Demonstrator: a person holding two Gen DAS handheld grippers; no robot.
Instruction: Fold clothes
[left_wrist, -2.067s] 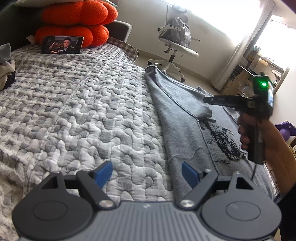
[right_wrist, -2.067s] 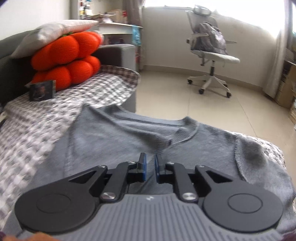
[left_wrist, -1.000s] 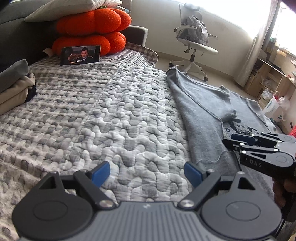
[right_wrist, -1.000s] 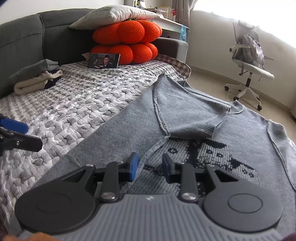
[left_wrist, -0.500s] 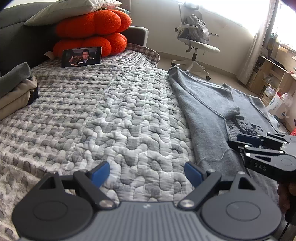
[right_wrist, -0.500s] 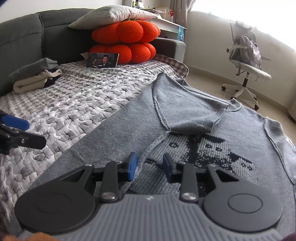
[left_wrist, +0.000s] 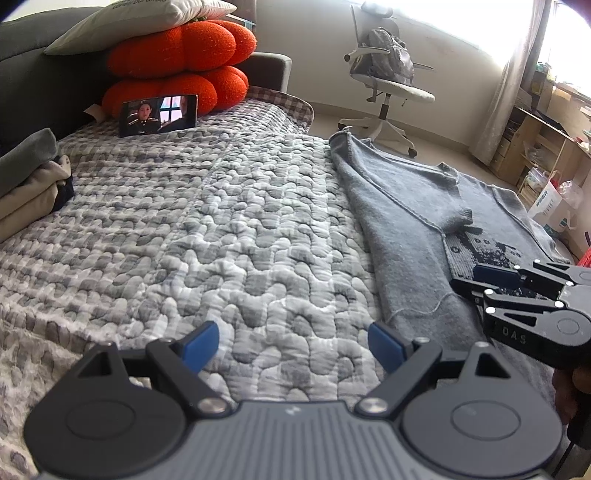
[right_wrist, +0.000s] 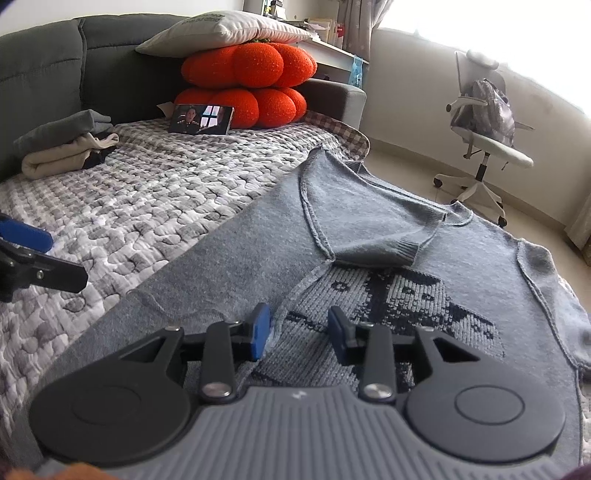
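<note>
One grey sweater (right_wrist: 369, 236) is lying flat along the right side of the quilted bed cover (left_wrist: 221, 229), one sleeve folded in over its dark knitted chest pattern. Two grippers are working here. The left gripper (left_wrist: 291, 341) is hovering over the bare quilt just beside the sweater's hem, its jaws spread wide with nothing between them. The right gripper (right_wrist: 299, 328) is hanging over the sweater's lower front, jaws partly apart and just having been opening; no fabric seems pinched, though contact is hard to judge. Two orange cushions (right_wrist: 247, 81) are sitting stacked under one pillow (right_wrist: 221, 31). One pile of folded clothes (right_wrist: 66, 144) is resting near the sofa back; one office chair (right_wrist: 484, 144) is standing on the floor.
</note>
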